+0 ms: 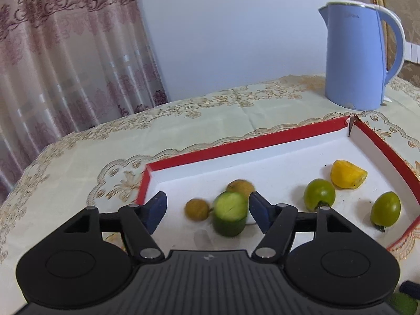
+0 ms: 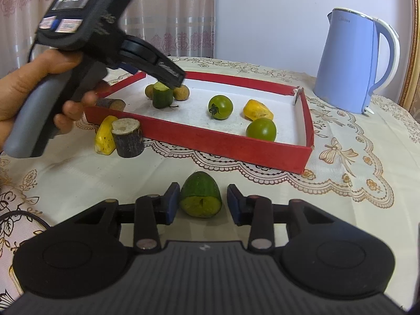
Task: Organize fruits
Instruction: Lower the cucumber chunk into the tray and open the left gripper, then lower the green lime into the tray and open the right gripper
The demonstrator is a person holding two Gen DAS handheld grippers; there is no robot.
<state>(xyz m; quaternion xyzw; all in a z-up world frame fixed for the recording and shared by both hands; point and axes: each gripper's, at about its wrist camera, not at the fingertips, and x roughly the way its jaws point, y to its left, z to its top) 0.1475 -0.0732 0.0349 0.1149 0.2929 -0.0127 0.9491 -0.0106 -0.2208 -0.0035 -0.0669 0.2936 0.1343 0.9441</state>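
Observation:
In the left wrist view my left gripper [image 1: 207, 210] is open over the near left corner of the red-rimmed tray [image 1: 236, 144]. A short green cucumber piece [image 1: 230, 216] stands on the tray floor between its blue pads, touched by neither. Two brown longans [image 1: 197, 208] lie just beyond it. In the right wrist view my right gripper [image 2: 203, 204] is open around a green cucumber end piece [image 2: 200, 195] on the cloth. The left pad is close against it and a gap shows at the right pad. The left gripper [image 2: 172, 81] hangs over the cucumber piece [image 2: 162, 95].
Two green tomatoes [image 2: 220, 106] and a yellow fruit piece [image 2: 257, 109] lie in the tray [image 2: 223, 144]. Outside its left corner sit a yellow piece [image 2: 105, 135] and two dark stem pieces [image 2: 128, 137]. A blue kettle [image 2: 346, 65] stands at the back right. A hand [image 2: 26, 84] holds the left gripper.

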